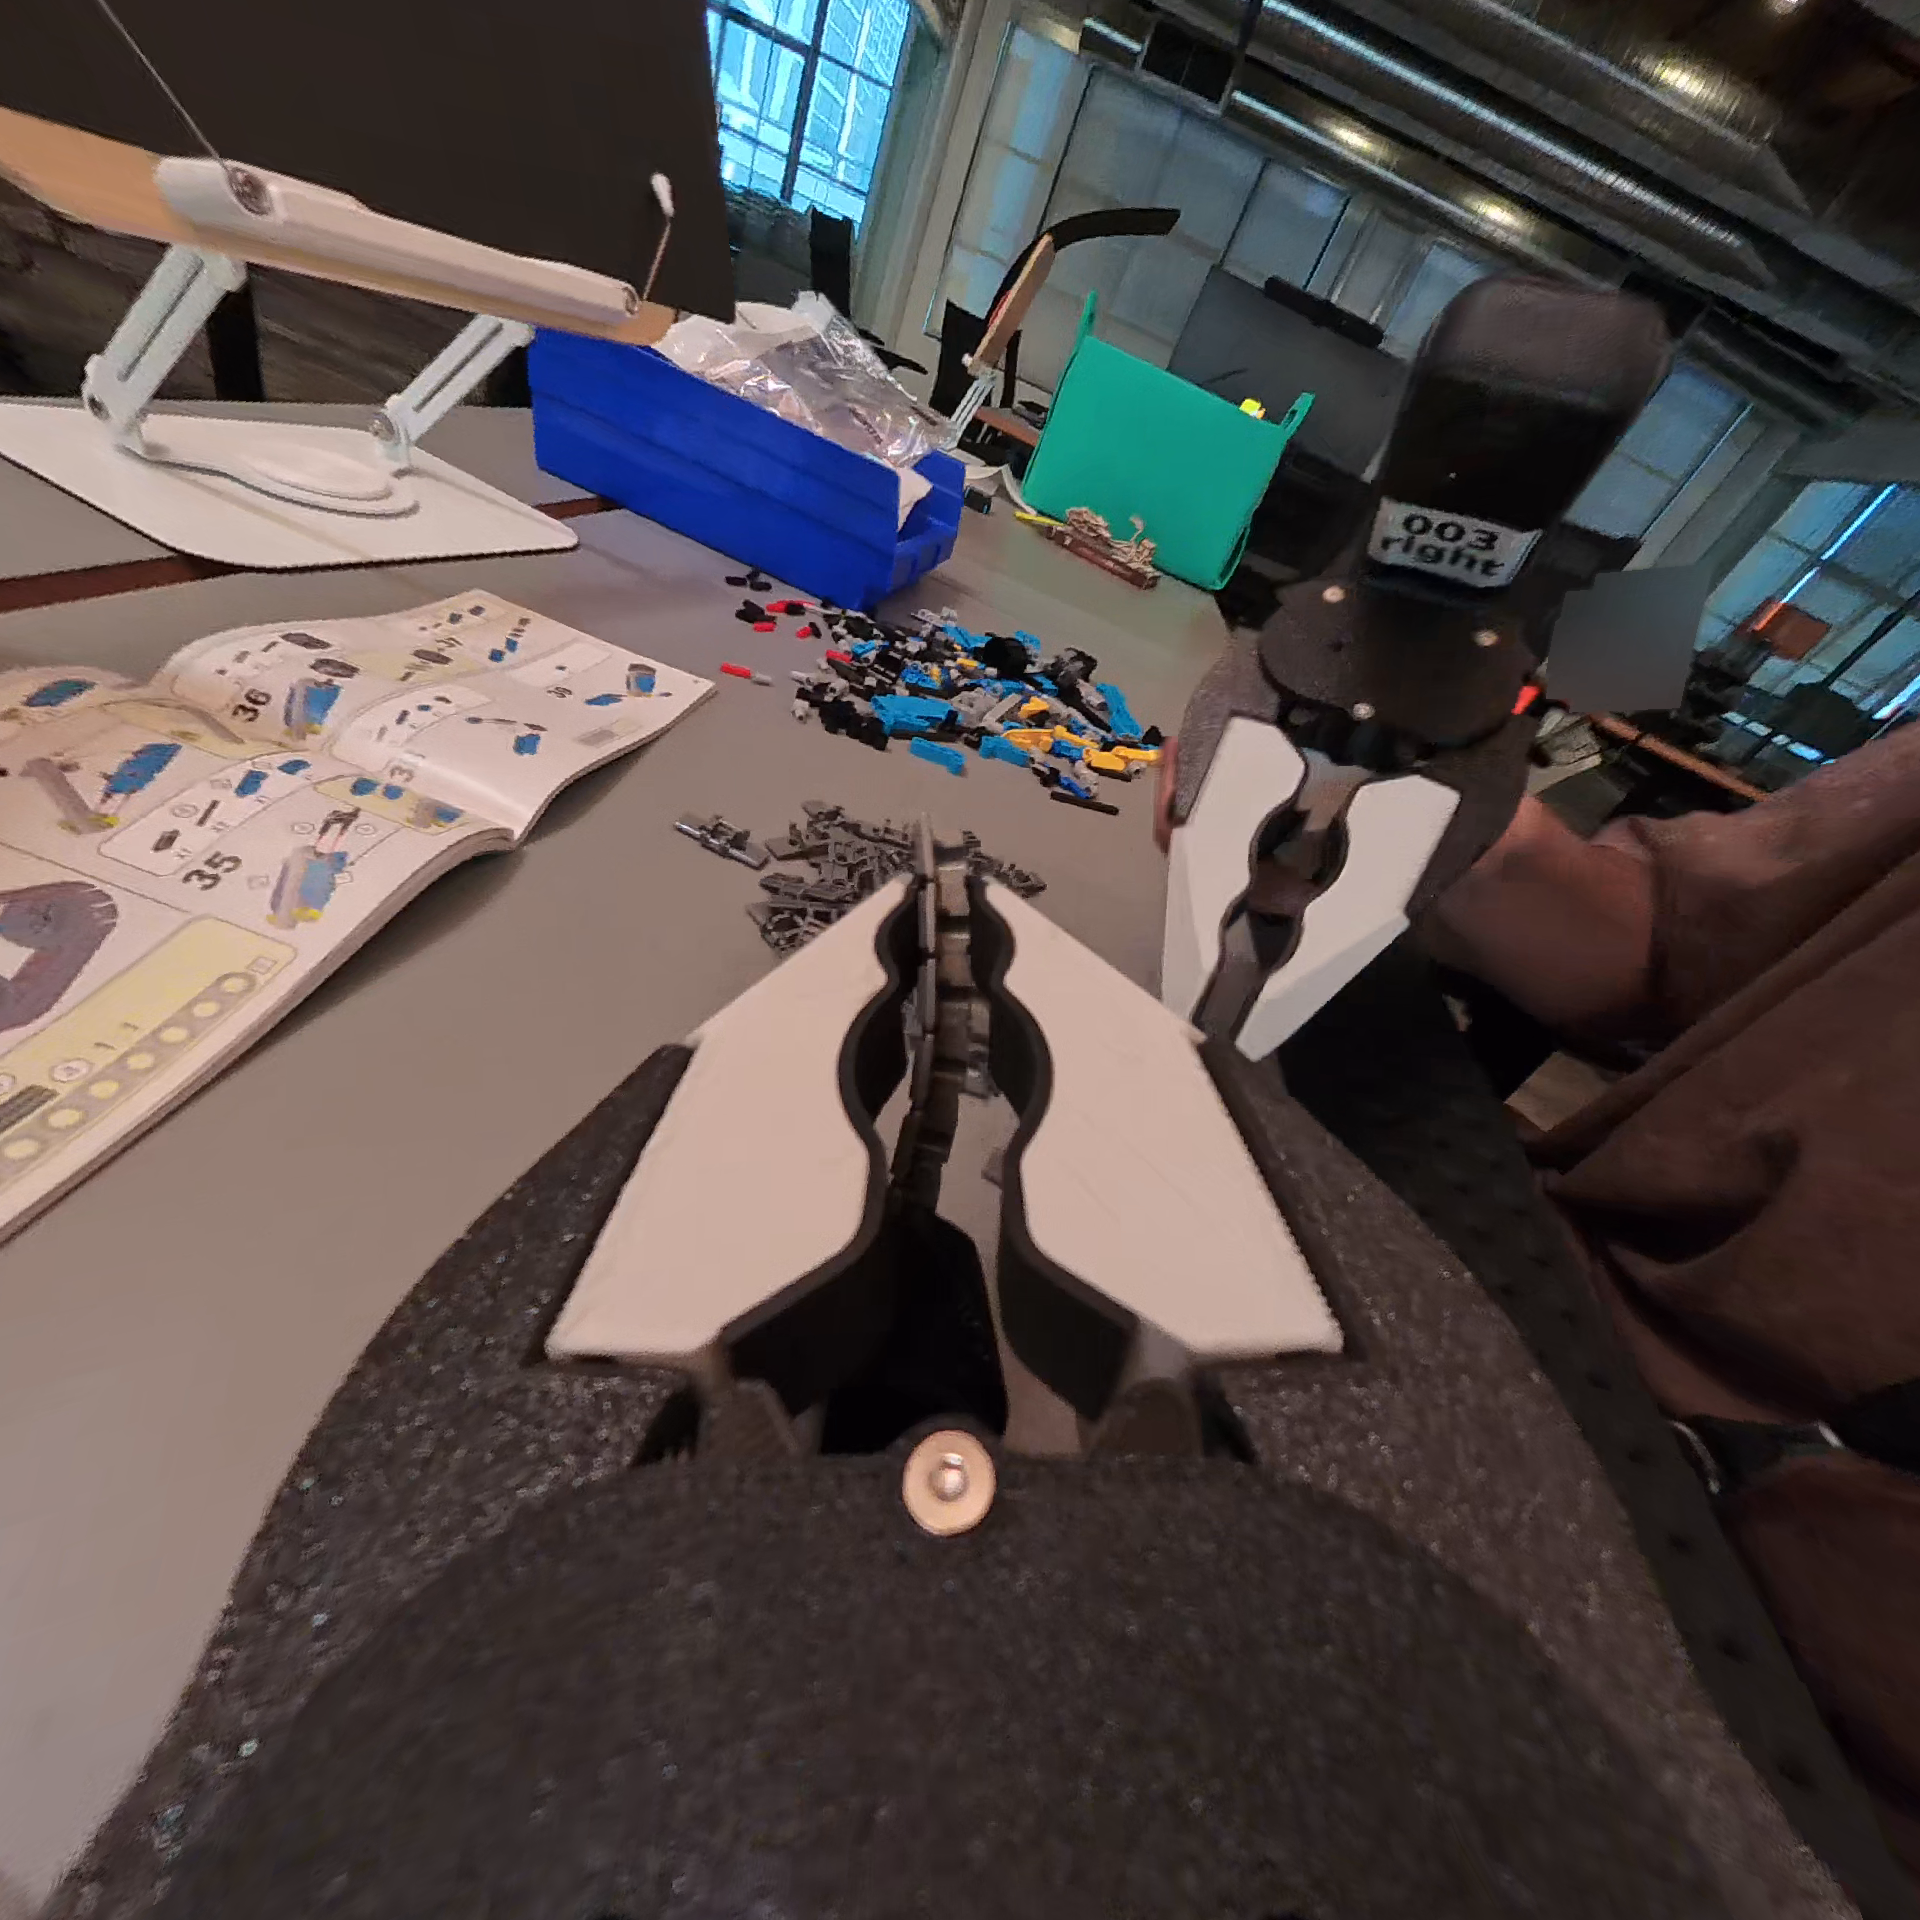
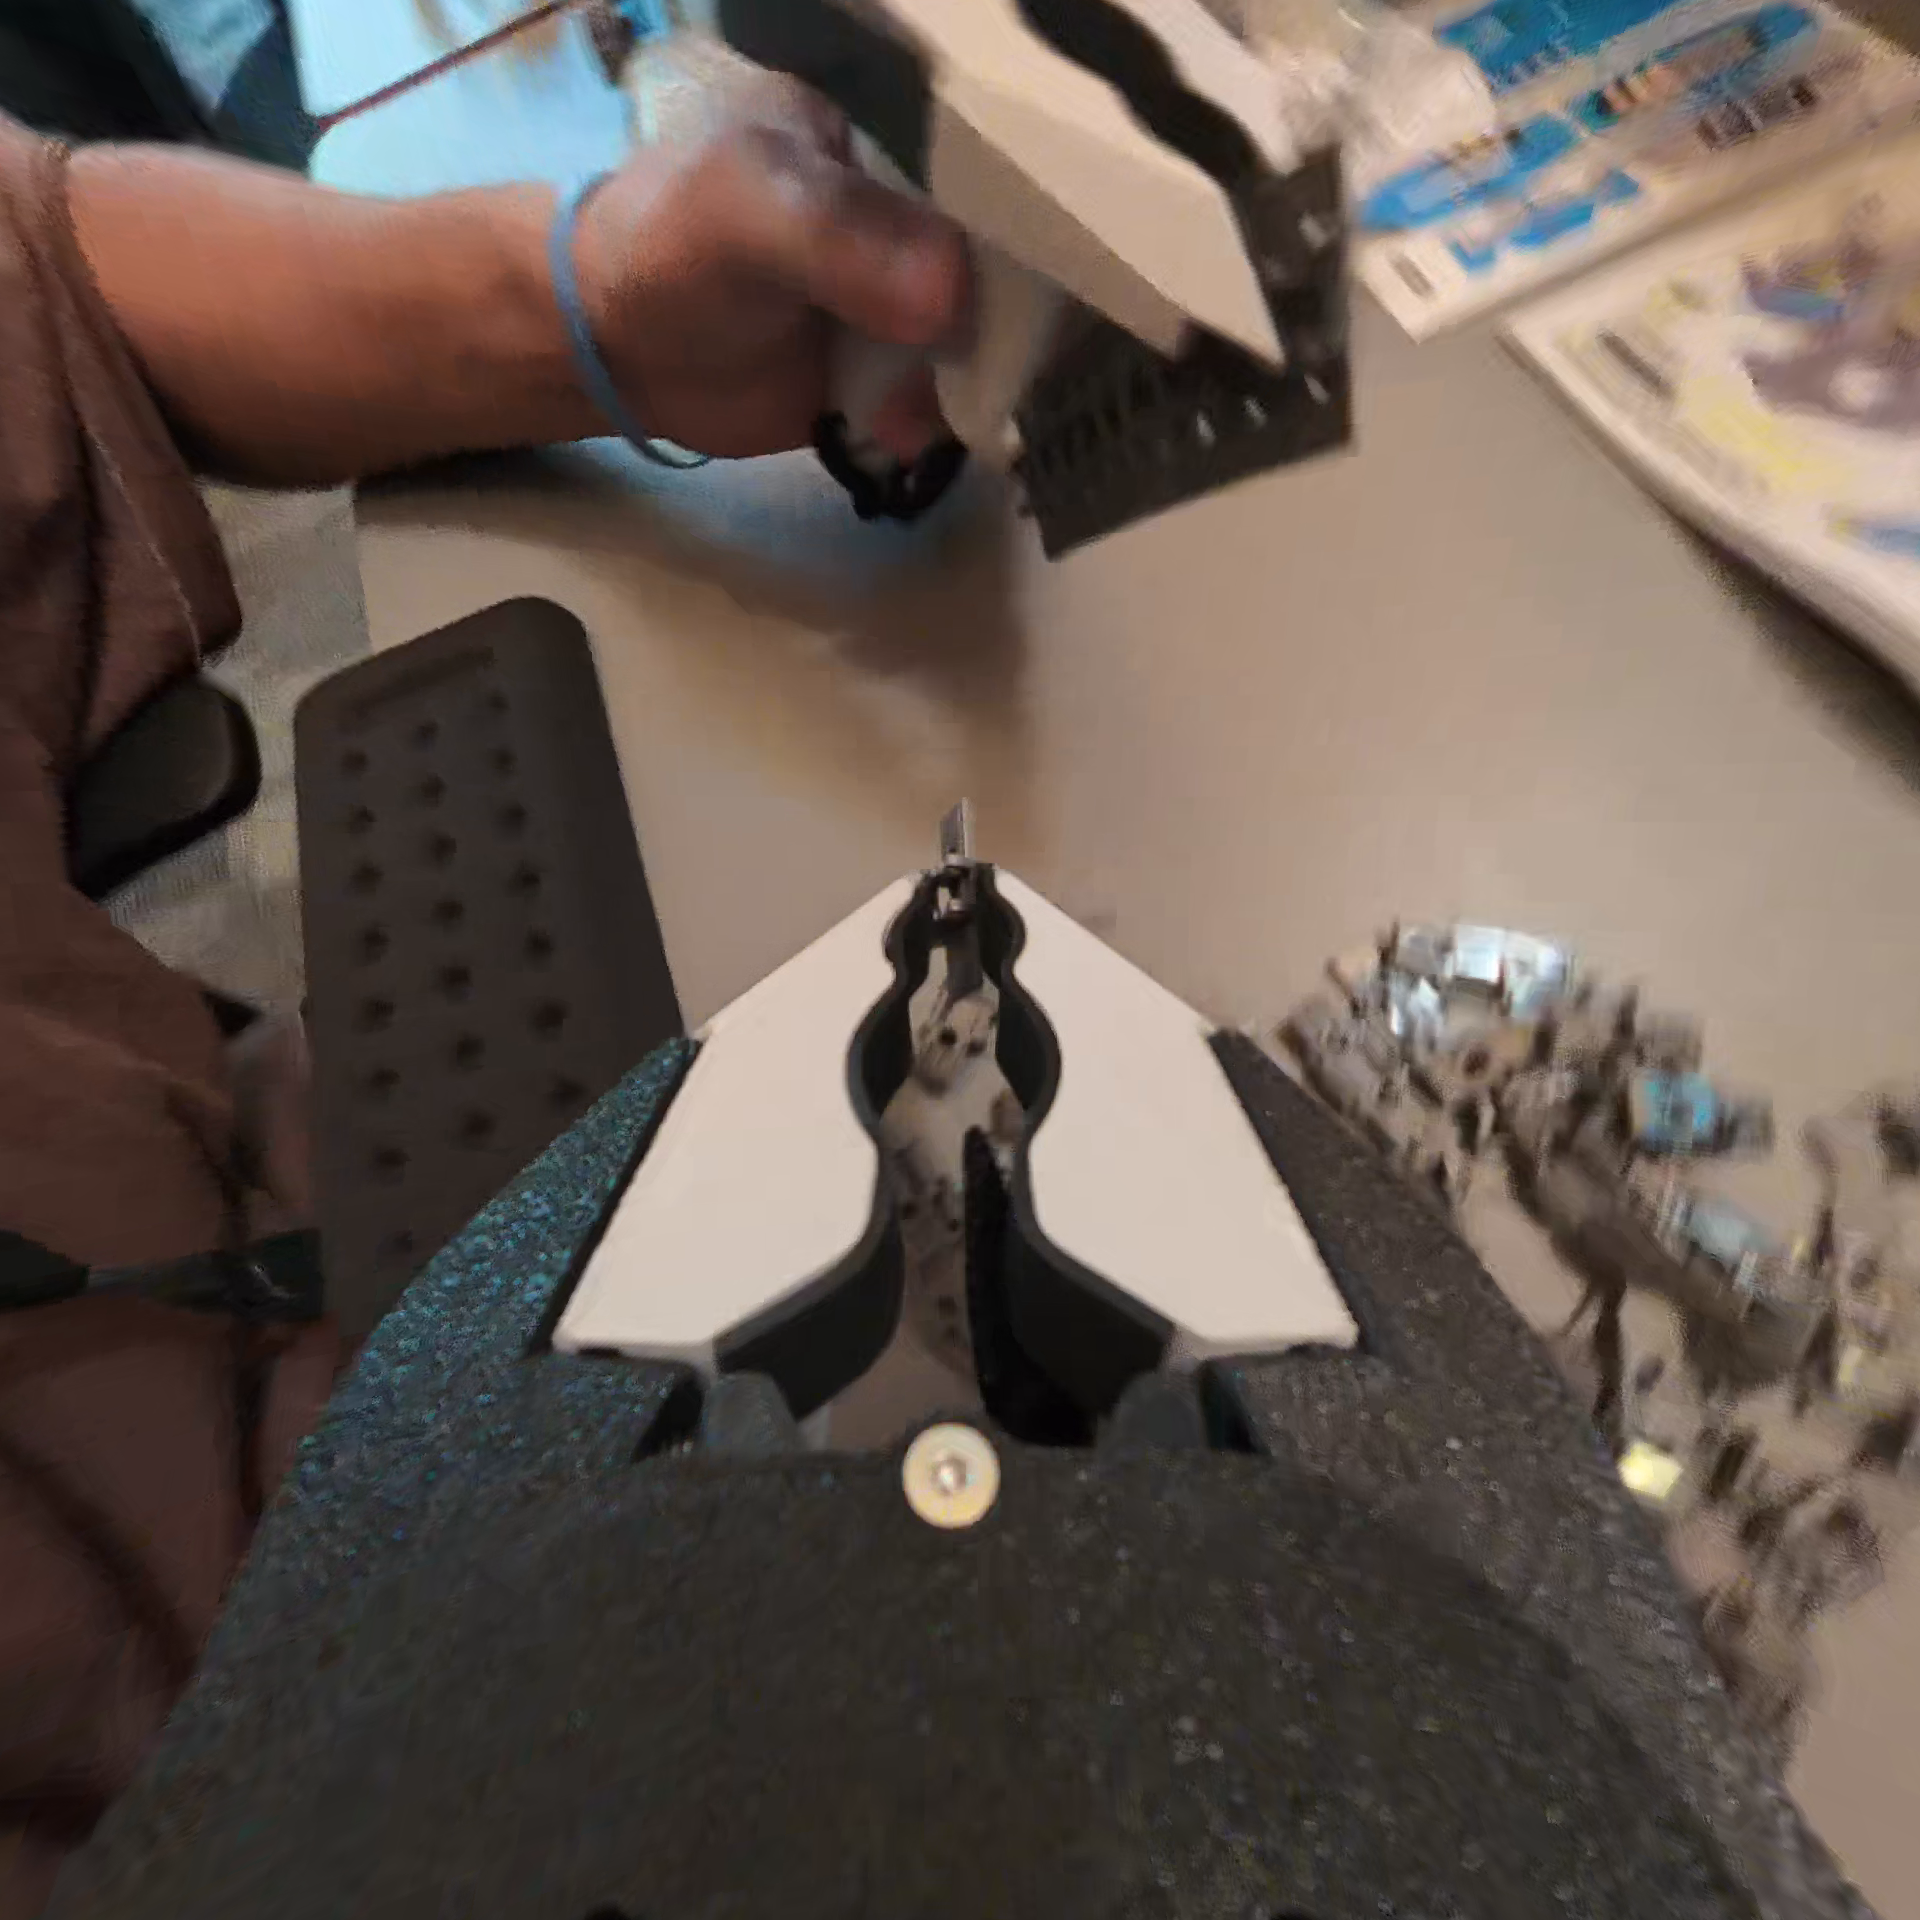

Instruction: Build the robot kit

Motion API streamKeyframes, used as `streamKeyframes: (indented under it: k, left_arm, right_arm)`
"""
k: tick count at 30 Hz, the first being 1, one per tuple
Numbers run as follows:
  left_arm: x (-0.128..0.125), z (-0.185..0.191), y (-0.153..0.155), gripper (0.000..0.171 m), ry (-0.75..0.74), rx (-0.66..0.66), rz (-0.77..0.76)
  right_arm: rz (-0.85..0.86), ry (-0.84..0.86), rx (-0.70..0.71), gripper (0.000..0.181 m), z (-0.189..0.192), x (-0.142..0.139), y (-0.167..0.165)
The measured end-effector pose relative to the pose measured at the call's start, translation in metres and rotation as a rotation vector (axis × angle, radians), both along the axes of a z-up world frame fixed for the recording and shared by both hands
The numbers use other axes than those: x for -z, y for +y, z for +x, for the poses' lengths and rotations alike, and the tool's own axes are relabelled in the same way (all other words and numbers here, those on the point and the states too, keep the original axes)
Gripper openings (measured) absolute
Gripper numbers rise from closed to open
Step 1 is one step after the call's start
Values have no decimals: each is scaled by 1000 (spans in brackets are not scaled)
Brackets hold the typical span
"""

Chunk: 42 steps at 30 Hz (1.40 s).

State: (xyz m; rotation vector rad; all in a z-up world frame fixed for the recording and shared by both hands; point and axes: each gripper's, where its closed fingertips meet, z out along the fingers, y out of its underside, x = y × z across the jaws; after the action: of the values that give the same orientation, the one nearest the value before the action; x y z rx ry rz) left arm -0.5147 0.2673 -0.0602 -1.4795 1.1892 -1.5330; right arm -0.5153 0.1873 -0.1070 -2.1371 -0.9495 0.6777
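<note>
Left claw (image 1: 940, 883) pinches grey link strip (image 1: 948, 997); right claw (image 2: 958, 883) grips small grey piece (image 2: 956, 836), seemingly

1. My left wrist view rides low over the grey table (image 1: 436, 1091), looking forward past the brick pile (image 1: 977, 707) towards the blue bin (image 1: 727, 468) beyond it.
2. My right wrist view tilts steeply down at the same table (image 2: 1299, 727), close in, with the brick pile (image 2: 1558, 1143) blurred at its right.
3. Both views share the table, the pile and the open instruction booklet (image 1: 312, 790) (image 2: 1714, 312).
</note>
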Motion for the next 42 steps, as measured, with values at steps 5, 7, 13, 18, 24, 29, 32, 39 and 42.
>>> streamKeyframes:
  k: [5, 7, 13, 18, 24, 29, 32, 39, 42]
  left_arm:
    - [9, -7, -12, 7, 110, 169, -66]
    - [27, -11, -12, 7, 219, 208, -59]
    - [36, -23, 5, 7, 287, 176, -94]
    - [25, -38, 6, 7, 277, 100, -114]
    - [-1, -64, -32, 7, 276, 2, -146]
    - [-44, -80, -69, 7, 163, -60, -307]
    - [-63, -92, -93, 6, 131, -73, -343]
    - [-82, -118, -119, 7, 70, -123, -472]
    - [-69, -121, -116, 7, 129, -147, -494]
  right_arm:
    - [-46, -58, -599, 8, -37, 19, -22]
    - [-87, -59, -748, 8, -46, 24, -27]
    - [23, -200, -809, 13, -49, 58, -6]
    - [137, -250, -502, 23, -29, 28, 17]
    - [-26, -181, -257, 28, -38, 38, -31]
    - [-70, -201, -178, 26, -34, 60, -18]
    - [-85, -200, -179, 27, -35, 62, -10]
    - [-68, -160, -269, 32, -53, 54, 6]
    - [4, -176, -298, 32, -52, 48, 4]
